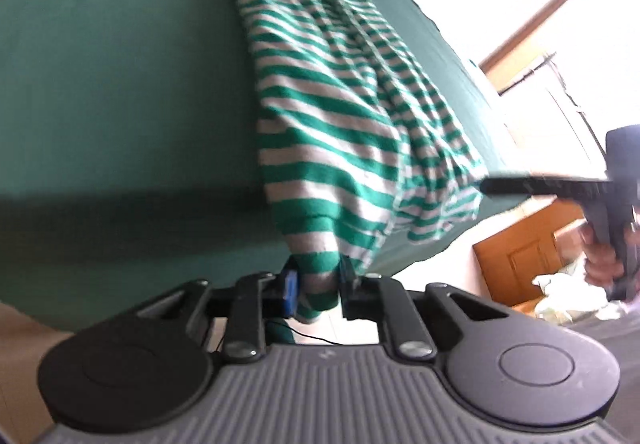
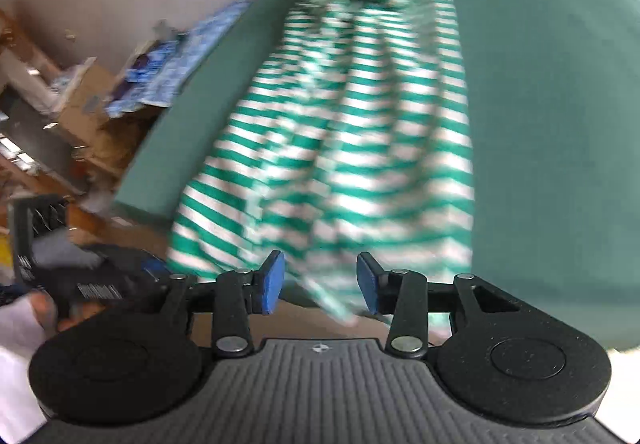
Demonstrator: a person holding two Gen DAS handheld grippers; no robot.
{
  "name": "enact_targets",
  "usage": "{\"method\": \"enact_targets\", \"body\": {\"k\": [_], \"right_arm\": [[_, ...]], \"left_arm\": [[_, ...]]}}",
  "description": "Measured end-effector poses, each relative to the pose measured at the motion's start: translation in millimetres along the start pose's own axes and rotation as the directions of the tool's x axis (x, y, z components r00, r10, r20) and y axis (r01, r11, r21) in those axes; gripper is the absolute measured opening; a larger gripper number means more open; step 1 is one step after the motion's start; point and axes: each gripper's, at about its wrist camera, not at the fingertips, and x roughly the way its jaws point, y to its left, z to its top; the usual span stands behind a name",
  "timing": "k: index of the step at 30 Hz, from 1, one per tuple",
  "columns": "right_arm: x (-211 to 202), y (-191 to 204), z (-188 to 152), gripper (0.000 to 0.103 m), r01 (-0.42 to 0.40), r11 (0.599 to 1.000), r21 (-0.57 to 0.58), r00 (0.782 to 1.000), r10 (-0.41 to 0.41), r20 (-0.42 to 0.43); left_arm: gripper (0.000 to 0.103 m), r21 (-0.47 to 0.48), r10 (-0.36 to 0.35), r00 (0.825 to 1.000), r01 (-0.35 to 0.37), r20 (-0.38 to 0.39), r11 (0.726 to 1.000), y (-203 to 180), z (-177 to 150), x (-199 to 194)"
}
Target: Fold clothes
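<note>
Striped garment (image 1: 320, 124) in left claw (image 1: 316, 284); right claw (image 2: 320, 280) wide; no legible writing

A wooden cabinet (image 1: 524, 260) stands beside cluttered cardboard boxes (image 2: 86, 104).

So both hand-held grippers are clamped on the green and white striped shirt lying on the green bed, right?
Not quite. Only the left hand-held gripper is clamped on the striped shirt. The right wrist view shows the right hand-held gripper open, its blue pads apart at the shirt's hem. The shirt does lie on the green bed.
</note>
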Motion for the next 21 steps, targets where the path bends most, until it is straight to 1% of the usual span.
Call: {"method": "enact_targets", "body": {"k": [1, 2, 4, 6, 8, 10, 12, 13, 14, 15, 16, 17, 18, 19, 21], "right_arm": [[-7, -7, -5, 0.043, 0.027, 1.000, 0.007, 1.000, -0.027, 0.004], [-10, -14, -9, 0.043, 0.065, 0.998, 0.016, 0.998, -0.065, 0.006], [-12, -28, -16, 0.046, 0.112, 0.993, 0.039, 0.993, -0.113, 0.024], [-7, -36, -20, 0.047, 0.102, 0.994, 0.037, 0.994, -0.104, 0.033], [1, -41, -22, 0.047, 0.075, 0.997, 0.028, 0.997, -0.075, 0.031], [9, -44, -23, 0.048, 0.036, 0.999, 0.018, 0.999, -0.036, 0.026], [16, -48, -25, 0.048, -0.004, 1.000, 0.023, 1.000, 0.003, 0.031], [19, -49, -26, 0.048, -0.034, 0.999, 0.032, 0.999, 0.033, 0.034], [23, -50, -26, 0.048, -0.058, 0.997, 0.041, 0.998, 0.056, 0.037], [26, -50, -27, 0.048, -0.075, 0.996, 0.046, 0.997, 0.073, 0.038], [28, -50, -27, 0.047, -0.092, 0.995, 0.044, 0.995, 0.091, 0.036], [29, -51, -26, 0.042, -0.104, 0.994, 0.037, 0.994, 0.103, 0.032], [27, -51, -26, 0.028, -0.119, 0.992, 0.031, 0.993, 0.118, 0.028], [20, -52, -25, 0.014, -0.141, 0.990, 0.026, 0.990, 0.141, 0.022], [5, -53, -24, 0.014, -0.182, 0.983, 0.014, 0.983, 0.182, 0.009]], "left_arm": [[0.017, 0.008, 0.016, 1.000, -0.016, 0.004, 1.000, 2, 0, -2], [0.034, 0.015, 0.034, 0.999, -0.034, 0.005, 0.999, 5, 1, -3], [0.053, 0.033, 0.057, 0.998, -0.057, 0.002, 0.998, 8, 4, -3], [0.055, 0.057, 0.039, 0.999, -0.039, -0.004, 0.998, 6, 9, -2], [0.074, 0.078, 0.021, 1.000, -0.020, -0.010, 0.997, 1, 13, 2], [0.079, 0.098, 0.026, 1.000, -0.025, -0.010, 0.995, -5, 17, 9], [0.079, 0.098, 0.040, 0.999, -0.037, -0.025, 0.995, -9, 20, 17], [0.077, 0.096, 0.048, 0.999, -0.045, -0.027, 0.994, -10, 20, 20], [0.070, 0.094, 0.055, 0.998, -0.052, -0.029, 0.994, -12, 20, 23], [0.066, 0.093, 0.063, 0.998, -0.060, -0.031, 0.994, -13, 20, 26], [0.054, 0.081, 0.061, 0.997, -0.058, -0.037, 0.995, -14, 20, 28], [0.027, 0.060, 0.049, 0.998, -0.046, -0.045, 0.997, -14, 20, 29], [0.013, 0.042, 0.040, 0.998, -0.038, -0.048, 0.998, -16, 20, 27], [0.005, 0.026, 0.033, 0.998, -0.032, -0.046, 0.999, -19, 19, 24], [0.004, -0.003, -0.007, 0.999, 0.007, -0.040, 1.000, -26, 17, 10]]}}
